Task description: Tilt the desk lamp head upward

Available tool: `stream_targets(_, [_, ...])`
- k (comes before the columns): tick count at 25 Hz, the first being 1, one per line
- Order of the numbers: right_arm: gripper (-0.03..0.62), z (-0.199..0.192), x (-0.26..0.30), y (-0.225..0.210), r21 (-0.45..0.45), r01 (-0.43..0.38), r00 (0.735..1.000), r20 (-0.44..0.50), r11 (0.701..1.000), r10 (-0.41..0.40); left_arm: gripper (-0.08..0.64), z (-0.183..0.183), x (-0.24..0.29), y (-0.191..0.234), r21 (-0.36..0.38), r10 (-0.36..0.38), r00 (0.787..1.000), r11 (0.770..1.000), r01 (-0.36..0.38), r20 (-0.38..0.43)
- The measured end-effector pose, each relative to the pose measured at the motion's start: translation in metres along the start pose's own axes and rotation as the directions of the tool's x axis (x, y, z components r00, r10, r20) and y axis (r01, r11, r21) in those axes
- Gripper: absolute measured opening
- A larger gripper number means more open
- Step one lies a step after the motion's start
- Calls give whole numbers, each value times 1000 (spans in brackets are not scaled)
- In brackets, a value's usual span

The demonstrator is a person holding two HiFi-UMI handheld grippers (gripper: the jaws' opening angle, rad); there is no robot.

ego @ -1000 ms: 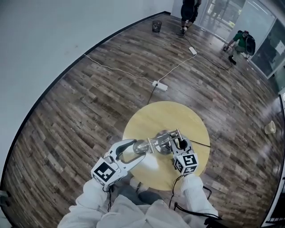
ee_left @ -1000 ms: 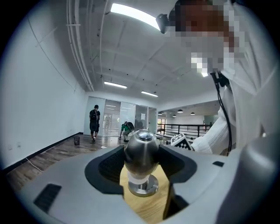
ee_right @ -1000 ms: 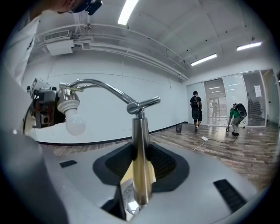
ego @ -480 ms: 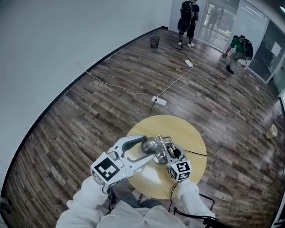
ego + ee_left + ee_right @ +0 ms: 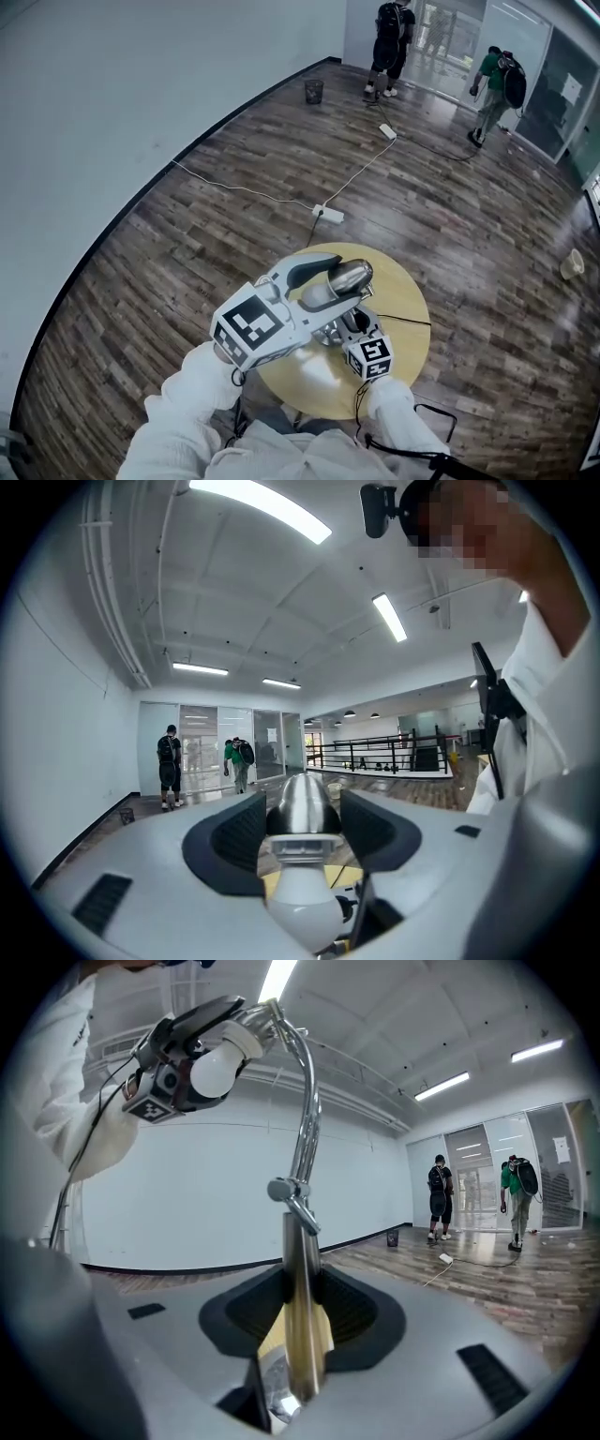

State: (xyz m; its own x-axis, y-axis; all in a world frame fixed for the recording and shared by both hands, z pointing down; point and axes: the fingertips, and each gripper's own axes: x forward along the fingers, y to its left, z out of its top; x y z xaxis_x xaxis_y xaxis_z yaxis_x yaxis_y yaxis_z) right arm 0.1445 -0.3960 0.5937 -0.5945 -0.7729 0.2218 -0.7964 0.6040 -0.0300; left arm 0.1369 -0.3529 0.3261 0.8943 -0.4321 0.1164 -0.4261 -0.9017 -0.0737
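The desk lamp stands on a round yellow table (image 5: pixel 405 292). In the head view my left gripper (image 5: pixel 330 281) is raised over the table, shut on the silver lamp head (image 5: pixel 349 276), which points up and away. The left gripper view has that head (image 5: pixel 302 803) between both pads, its white bulb (image 5: pixel 302 907) toward the camera. My right gripper (image 5: pixel 354 324), lower down, is shut on the lamp's chrome stem (image 5: pixel 300 1335). In the right gripper view the stem rises to a joint (image 5: pixel 289 1191), and a curved arm leads up to the bulb (image 5: pixel 217 1071).
A black cable (image 5: pixel 405 321) runs off the table's right side. On the wood floor lie a white power strip (image 5: pixel 328 214) with its cords and a dark bin (image 5: pixel 313 91) by the wall. Two people (image 5: pixel 392 37) (image 5: pixel 492 82) stand at the far glass doors.
My left gripper has lifted the lamp head from low near the table to well above it, swinging it upward. The right gripper has kept its hold low on the stem.
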Motion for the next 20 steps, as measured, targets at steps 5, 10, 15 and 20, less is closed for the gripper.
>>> stream_targets(5, [133, 1, 0, -2, 8, 6, 1000, 7, 1000, -6, 250, 7, 23, 4, 30, -11, 1000, 999, 11, -6])
stream_targets(10, [133, 2, 3, -2, 15, 13, 1000, -14, 1000, -13, 250, 10, 25, 5, 6, -20, 1000, 1000, 20, 5])
stream_targets(15, [133, -1, 2, -2, 57, 38, 999, -31, 998, -36, 251, 8, 23, 2, -20, -11, 998, 1000, 12, 54])
stream_targets(20, [134, 4, -10, -1, 91, 52, 998, -23, 994, -50, 250, 22, -3, 9, -74, 31, 988, 997, -20, 151])
